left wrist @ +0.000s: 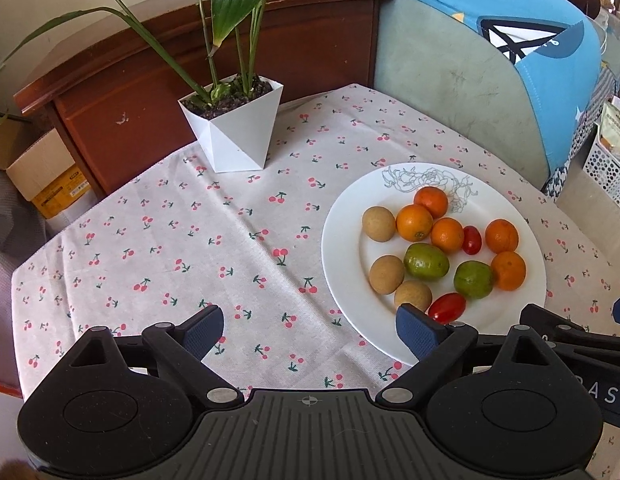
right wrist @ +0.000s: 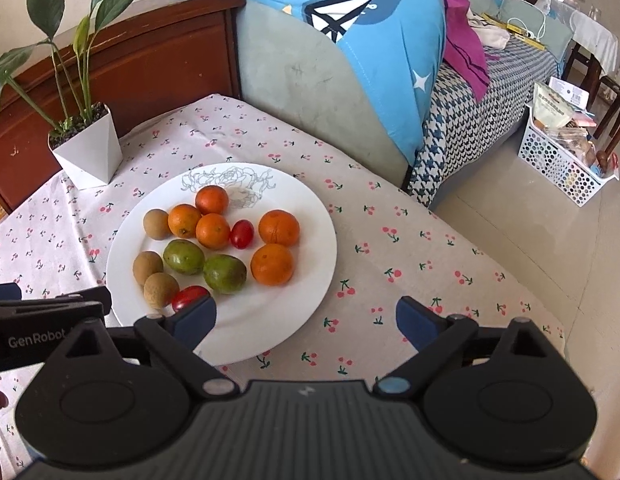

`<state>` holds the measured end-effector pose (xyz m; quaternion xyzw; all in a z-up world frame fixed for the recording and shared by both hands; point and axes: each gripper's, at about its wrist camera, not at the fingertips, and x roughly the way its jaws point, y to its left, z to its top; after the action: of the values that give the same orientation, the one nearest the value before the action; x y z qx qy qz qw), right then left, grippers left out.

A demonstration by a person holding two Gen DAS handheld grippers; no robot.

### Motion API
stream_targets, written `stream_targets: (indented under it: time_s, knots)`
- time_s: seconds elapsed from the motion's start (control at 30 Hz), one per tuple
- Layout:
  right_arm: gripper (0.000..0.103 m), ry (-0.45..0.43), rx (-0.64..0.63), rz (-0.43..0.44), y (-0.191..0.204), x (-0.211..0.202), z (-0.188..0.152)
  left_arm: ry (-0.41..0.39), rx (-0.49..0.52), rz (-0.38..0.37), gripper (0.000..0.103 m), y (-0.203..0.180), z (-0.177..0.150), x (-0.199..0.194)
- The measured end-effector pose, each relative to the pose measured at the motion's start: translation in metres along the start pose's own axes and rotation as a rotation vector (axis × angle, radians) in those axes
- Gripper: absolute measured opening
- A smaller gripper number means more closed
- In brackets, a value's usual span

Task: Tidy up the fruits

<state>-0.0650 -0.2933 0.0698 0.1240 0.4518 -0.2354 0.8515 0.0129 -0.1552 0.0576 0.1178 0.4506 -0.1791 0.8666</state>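
On the cherry-print tablecloth (left wrist: 189, 248) sits a big white plate (left wrist: 342, 240) with a grey flower sketch along its far rim, and all the fruit is on it: five small oranges (left wrist: 414, 223), two green fruits (left wrist: 426, 261), three tan round ones that look like longans (left wrist: 378, 224), and two little red tomatoes (left wrist: 472, 240), one mid-plate between oranges and one (left wrist: 447, 306) near the front edge. Left gripper (left wrist: 310, 330) hangs over bare cloth just left of the plate, jaws spread wide with nothing between them; its right finger overlaps the plate's front rim. Right gripper (right wrist: 305, 322) is splayed wide too, holding nothing, with its left finger (right wrist: 195, 320) over the plate just in front of the near tomato and the right one over the cloth. Can't tell if it touches anything. Back left there's a potted plant (left wrist: 233, 132) in an angular white pot, with a wooden headboard (left wrist: 149, 92) behind it.
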Motion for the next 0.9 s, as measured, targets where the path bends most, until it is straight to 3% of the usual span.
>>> stream_targets:
  time_s: [0.9]
  knots:
    - [0.096,0.028,-0.009,0.01,0.0039,0.004,-0.0032,0.032,0.026,0.021,0.095,0.001,-0.001,0.0043]
